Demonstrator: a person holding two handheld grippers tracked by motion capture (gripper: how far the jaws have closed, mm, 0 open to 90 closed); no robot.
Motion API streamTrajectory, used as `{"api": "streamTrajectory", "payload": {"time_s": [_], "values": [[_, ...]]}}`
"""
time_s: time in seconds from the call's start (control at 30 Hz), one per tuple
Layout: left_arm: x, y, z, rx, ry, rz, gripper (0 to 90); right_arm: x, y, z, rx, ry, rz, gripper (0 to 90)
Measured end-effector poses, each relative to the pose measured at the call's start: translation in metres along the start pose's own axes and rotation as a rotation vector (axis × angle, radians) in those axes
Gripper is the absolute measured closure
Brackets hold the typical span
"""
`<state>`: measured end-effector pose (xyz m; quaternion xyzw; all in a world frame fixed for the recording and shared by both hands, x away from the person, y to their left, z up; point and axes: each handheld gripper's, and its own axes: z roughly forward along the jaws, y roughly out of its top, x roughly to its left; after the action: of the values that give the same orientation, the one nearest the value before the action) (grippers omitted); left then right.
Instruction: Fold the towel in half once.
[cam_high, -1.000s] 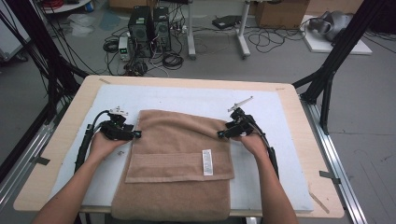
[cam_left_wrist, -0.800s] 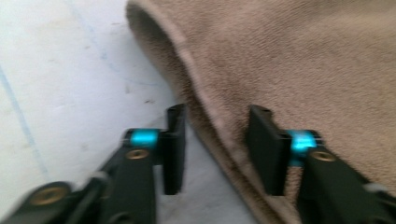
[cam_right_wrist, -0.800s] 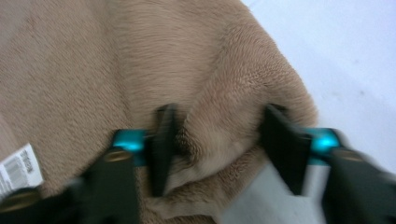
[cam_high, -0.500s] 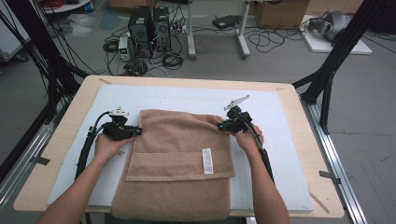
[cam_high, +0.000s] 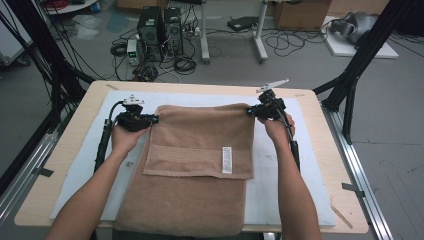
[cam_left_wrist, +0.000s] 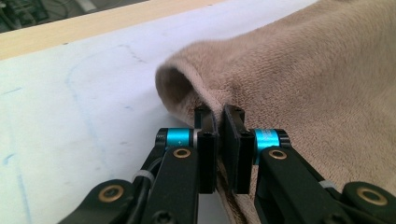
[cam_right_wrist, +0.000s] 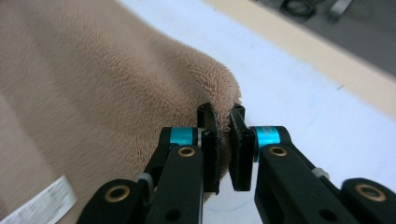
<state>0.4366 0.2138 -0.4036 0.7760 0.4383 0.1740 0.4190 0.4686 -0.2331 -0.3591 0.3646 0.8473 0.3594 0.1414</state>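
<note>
A brown towel (cam_high: 200, 165) lies folded on the white mat (cam_high: 300, 175), its near end hanging over the table's front edge. My left gripper (cam_high: 152, 120) is shut on the towel's far left corner (cam_left_wrist: 303, 70); its jaws (cam_left_wrist: 219, 116) have just been closing, and cloth is pinched between them. My right gripper (cam_high: 250, 111) holds the far right corner (cam_right_wrist: 93, 93). Its jaws (cam_right_wrist: 222, 114) closed and have just been opening a touch, with cloth still squeezed between the pads. Both corners are raised off the mat. A white label (cam_high: 227, 160) sits on the folded flap.
The mat covers most of the wooden table (cam_high: 55, 175). Black frame legs (cam_high: 360, 65) stand at the far right and far left. Computers and cables (cam_high: 160, 30) are on the floor beyond the table.
Both grippers closed on the towel's far corners and rose, lifting the far edge off the mat. The right hand also moved farther up the table.
</note>
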Motion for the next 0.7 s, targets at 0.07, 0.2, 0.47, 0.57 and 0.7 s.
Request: {"api": "streamTrajectory", "payload": {"time_s": [0.07,0.2,0.47,0.57,0.7], "values": [[0.001,-0.003,0.001,0.040,0.023,0.017,75.0,0.002,-0.004,0.010,0.038,0.007,0.014,61.2],[0.001,-0.005,-0.011,0.000,-0.014,0.023,65.7,0.013,-0.007,0.009,0.025,0.032,-0.025,54.1],[-0.015,-0.014,-0.038,-0.011,-0.077,0.101,55.5,0.041,-0.016,-0.012,0.040,0.078,-0.090,45.5],[-0.022,-0.028,-0.044,-0.003,-0.113,0.131,55.0,0.058,-0.028,-0.019,0.001,0.111,-0.127,47.2],[-0.033,-0.047,-0.047,0.037,-0.151,0.169,55.1,0.073,-0.052,-0.015,0.020,0.130,-0.150,49.0]]}}
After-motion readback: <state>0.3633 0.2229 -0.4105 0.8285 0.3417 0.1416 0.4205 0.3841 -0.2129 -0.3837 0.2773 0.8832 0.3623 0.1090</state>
